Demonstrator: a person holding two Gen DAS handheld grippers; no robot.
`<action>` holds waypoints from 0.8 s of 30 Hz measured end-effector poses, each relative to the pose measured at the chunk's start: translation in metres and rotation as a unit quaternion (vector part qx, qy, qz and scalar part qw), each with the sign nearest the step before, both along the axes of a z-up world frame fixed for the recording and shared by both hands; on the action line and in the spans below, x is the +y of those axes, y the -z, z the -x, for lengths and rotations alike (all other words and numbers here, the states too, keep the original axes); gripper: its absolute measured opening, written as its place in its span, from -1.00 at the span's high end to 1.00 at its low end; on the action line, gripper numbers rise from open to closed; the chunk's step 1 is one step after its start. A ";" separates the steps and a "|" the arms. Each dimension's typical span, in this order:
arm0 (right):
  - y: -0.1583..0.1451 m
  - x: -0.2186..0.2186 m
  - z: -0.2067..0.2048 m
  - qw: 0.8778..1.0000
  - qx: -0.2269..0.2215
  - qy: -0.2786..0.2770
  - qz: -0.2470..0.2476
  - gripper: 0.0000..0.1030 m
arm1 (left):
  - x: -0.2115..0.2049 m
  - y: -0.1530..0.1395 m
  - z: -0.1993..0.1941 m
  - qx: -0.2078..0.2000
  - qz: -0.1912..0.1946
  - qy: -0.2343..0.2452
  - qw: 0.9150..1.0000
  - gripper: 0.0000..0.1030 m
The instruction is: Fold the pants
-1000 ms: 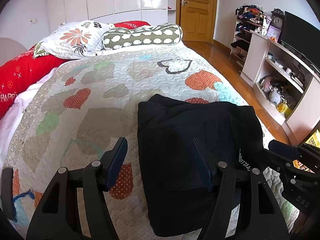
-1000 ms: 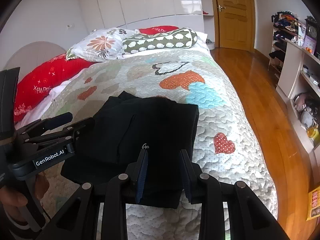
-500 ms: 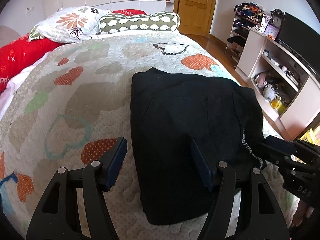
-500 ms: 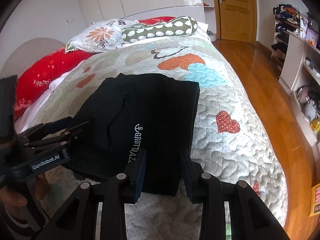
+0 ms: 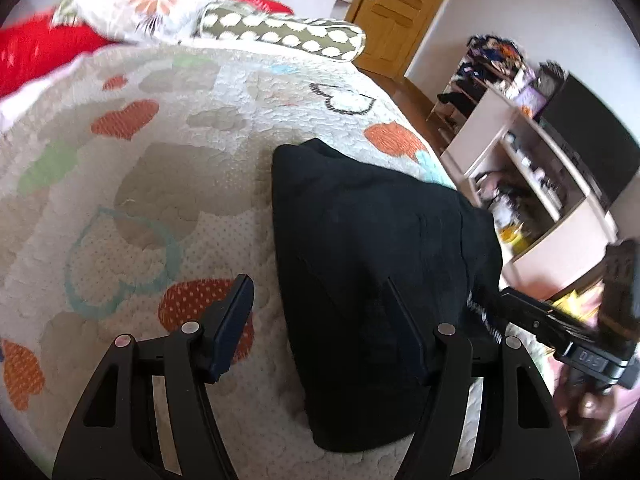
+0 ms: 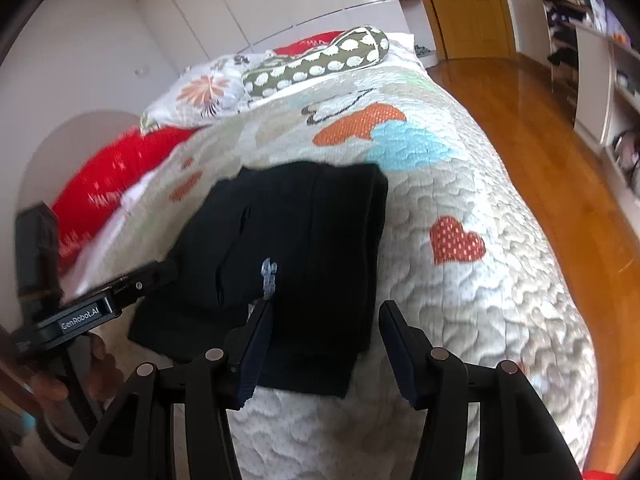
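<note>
Left gripper (image 5: 320,320) over quilt (image 5: 160,200), jaws wide apart and just opened further, nothing clamped. Its left finger (image 5: 230,320) above red dotted heart (image 5: 188,300); right finger dark against pants (image 5: 372,248), contact unclear. Pants black, folded into compact stack, near bed's right edge. Right gripper (image 5: 520,312) enters from right at pants' edge. Pillows (image 5: 200,20) at head. Door (image 5: 392,12), shelves (image 5: 532,184) behind; picture blurred.

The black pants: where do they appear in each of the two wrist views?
Left wrist: pants lie right of centre on the quilt, reaching the lower edge.
Right wrist: pants lie centre-left, just beyond the fingers.
Shared landmark: the green spotted bolster at the bed's head.
</note>
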State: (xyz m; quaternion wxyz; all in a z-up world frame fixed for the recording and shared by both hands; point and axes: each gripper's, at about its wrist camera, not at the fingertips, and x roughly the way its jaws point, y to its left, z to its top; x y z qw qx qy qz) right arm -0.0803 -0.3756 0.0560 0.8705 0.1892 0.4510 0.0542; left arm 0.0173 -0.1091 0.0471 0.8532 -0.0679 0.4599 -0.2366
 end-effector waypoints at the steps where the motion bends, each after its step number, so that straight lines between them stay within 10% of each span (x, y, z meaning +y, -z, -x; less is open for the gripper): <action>1: 0.002 -0.005 -0.005 1.000 -0.003 0.004 -0.014 -0.15 | 0.002 0.003 -0.007 0.014 0.012 -0.003 1.000 -0.49; 8: 0.028 -0.024 -0.035 0.995 0.010 0.021 -0.100 -0.33 | 0.003 0.021 -0.029 0.065 0.049 0.003 0.997 -0.53; 24: 0.037 -0.012 -0.060 0.995 -0.001 -0.010 -0.098 -0.44 | -0.018 0.025 -0.036 0.044 0.019 0.017 0.999 -0.69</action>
